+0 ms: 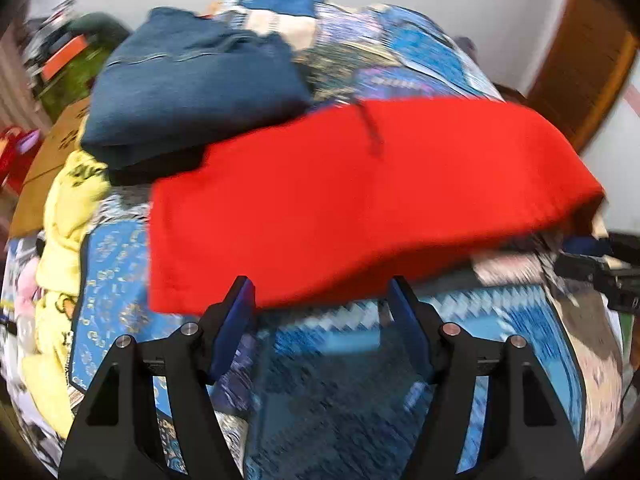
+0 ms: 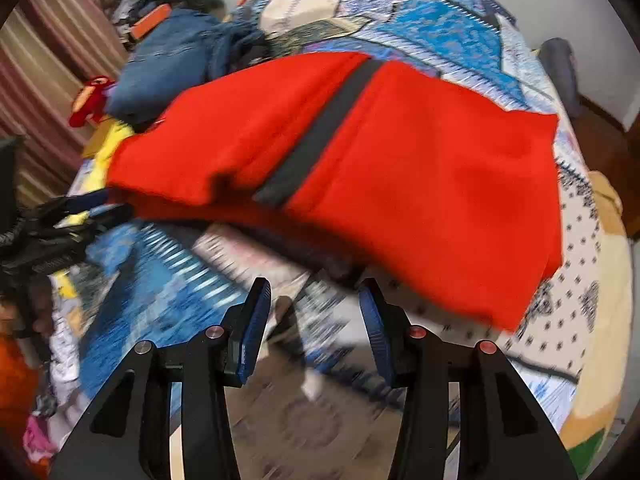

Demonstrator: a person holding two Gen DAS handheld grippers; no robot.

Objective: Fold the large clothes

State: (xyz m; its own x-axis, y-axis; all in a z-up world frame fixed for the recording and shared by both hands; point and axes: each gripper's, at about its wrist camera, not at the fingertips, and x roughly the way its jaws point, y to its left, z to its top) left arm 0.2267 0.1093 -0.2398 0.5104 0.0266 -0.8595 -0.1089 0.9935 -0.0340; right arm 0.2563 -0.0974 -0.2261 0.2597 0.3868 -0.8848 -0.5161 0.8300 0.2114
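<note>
Your left claw (image 1: 322,300) has its fingers spread apart with nothing between them, poised just at the near edge of the folded red garment (image 1: 360,200). Your right claw (image 2: 314,300) is likewise spread and empty, close to the garment's near edge. The red garment, crossed by a dark grey stripe (image 2: 320,132), lies on the bed's blue patchwork quilt (image 1: 320,380). Folded blue jeans (image 1: 192,84) sit beyond it, a yellow printed cloth (image 1: 68,208) beside them.
</note>
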